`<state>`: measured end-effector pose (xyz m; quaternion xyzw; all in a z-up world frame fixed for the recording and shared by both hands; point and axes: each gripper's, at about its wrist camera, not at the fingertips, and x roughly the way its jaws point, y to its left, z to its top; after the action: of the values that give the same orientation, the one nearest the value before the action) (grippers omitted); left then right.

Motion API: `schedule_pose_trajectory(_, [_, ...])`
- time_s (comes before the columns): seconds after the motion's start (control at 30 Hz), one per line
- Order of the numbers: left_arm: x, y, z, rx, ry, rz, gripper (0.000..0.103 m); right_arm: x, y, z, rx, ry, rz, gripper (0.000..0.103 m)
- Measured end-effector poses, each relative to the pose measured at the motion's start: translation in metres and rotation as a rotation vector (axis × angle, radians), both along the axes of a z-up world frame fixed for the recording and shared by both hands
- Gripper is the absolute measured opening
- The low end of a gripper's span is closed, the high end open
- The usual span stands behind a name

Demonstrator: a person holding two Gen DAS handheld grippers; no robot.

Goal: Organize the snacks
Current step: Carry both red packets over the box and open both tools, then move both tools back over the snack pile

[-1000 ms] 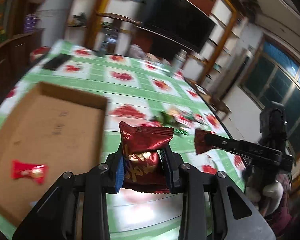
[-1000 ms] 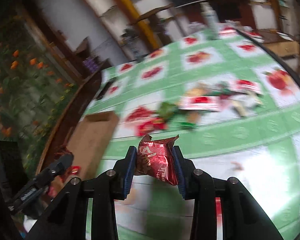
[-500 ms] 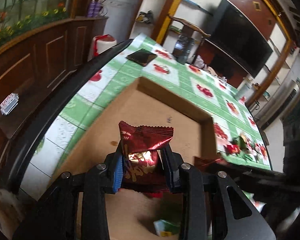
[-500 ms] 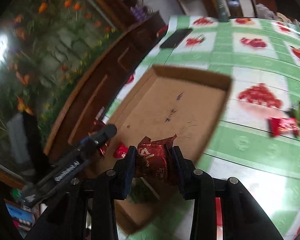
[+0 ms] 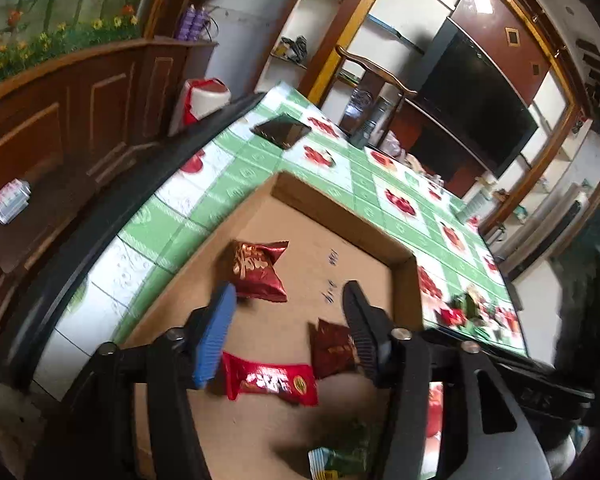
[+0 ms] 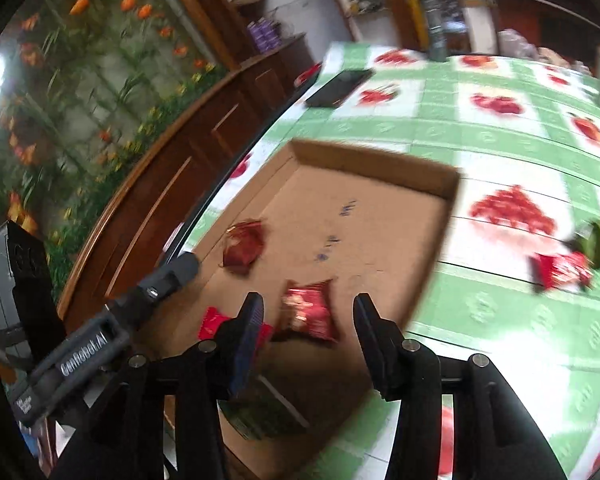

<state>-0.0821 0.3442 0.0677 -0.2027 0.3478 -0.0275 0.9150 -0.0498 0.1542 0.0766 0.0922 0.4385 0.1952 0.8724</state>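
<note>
While both claws tilt down over the box [image 5: 342, 208] on the worktop [image 5: 400, 184]: left claw [image 5: 286, 306] spread, just opened, dark-red packet [image 5: 258, 270] lying beyond it; right claw [image 6: 306, 312] spread, just opened, red packet [image 6: 310, 312] loose between its fingers on the box floor.
</note>
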Motion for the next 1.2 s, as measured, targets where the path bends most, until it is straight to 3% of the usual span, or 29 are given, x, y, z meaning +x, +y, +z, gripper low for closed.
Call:
schedule_pose_trajectory(0.13, [0.009, -0.002, 0.011, -0.012, -0.069, 0.015, 0.058, -0.014, -0.025, -0.002, -0.027, -0.033, -0.118, 0.051])
schedule_pose_trajectory(0.2, [0.013, -0.002, 0.015, -0.044, -0.108, 0.007, 0.069, -0.014, -0.03, -0.005, -0.021, -0.023, -0.129, 0.051])
schedule_pose_trajectory(0.27, [0.02, -0.002, 0.01, -0.096, -0.135, -0.007, 0.074, -0.012, -0.031, -0.009, -0.027, -0.003, -0.126, 0.051])
schedule_pose_trajectory(0.4, [0.03, -0.006, -0.009, -0.102, -0.044, 0.016, 0.074, -0.007, -0.025, -0.02, -0.053, 0.024, -0.086, 0.049])
schedule_pose_trajectory(0.47, [0.029, -0.007, -0.012, -0.118, -0.016, 0.03, 0.074, -0.003, -0.021, -0.028, -0.077, 0.039, -0.064, 0.041])
schedule_pose_trajectory(0.5, [0.029, -0.008, -0.012, -0.102, 0.0, 0.047, 0.074, 0.001, -0.019, -0.032, -0.082, 0.05, -0.05, 0.025])
schedule_pose_trajectory(0.53, [0.029, -0.009, -0.014, -0.095, 0.017, 0.053, 0.074, 0.004, -0.017, -0.035, -0.093, 0.061, -0.042, 0.019])
schedule_pose_trajectory(0.63, [0.028, -0.01, -0.023, -0.114, 0.08, 0.067, 0.074, 0.014, -0.015, -0.038, -0.09, 0.076, -0.017, 0.015])
schedule_pose_trajectory(0.7, [0.026, -0.012, -0.024, -0.118, 0.08, 0.062, 0.074, 0.022, -0.014, -0.039, -0.08, 0.08, -0.015, 0.014])
schedule_pose_trajectory(0.87, [0.017, -0.025, -0.01, -0.075, -0.001, -0.008, 0.074, 0.021, -0.018, -0.037, -0.035, 0.087, -0.033, 0.018])
schedule_pose_trajectory(0.97, [0.004, -0.039, 0.01, -0.042, -0.083, -0.042, 0.074, 0.006, -0.035, -0.018, -0.011, 0.025, -0.056, 0.025])
schedule_pose_trajectory(1.03, [-0.008, -0.051, 0.027, -0.007, -0.144, -0.06, 0.074, -0.011, -0.052, -0.001, -0.028, -0.065, -0.094, 0.043])
schedule_pose_trajectory(1.13, [-0.029, -0.073, 0.057, 0.027, -0.237, -0.078, 0.094, -0.028, -0.079, 0.012, -0.043, -0.145, -0.145, 0.05])
schedule_pose_trajectory(1.17, [-0.035, -0.08, 0.064, 0.008, -0.266, -0.108, 0.103, -0.033, -0.087, 0.014, -0.046, -0.156, -0.159, 0.05])
schedule_pose_trajectory(1.2, [-0.038, -0.086, 0.067, -0.028, -0.279, -0.15, 0.103, -0.038, -0.095, 0.015, -0.045, -0.162, -0.171, 0.05])
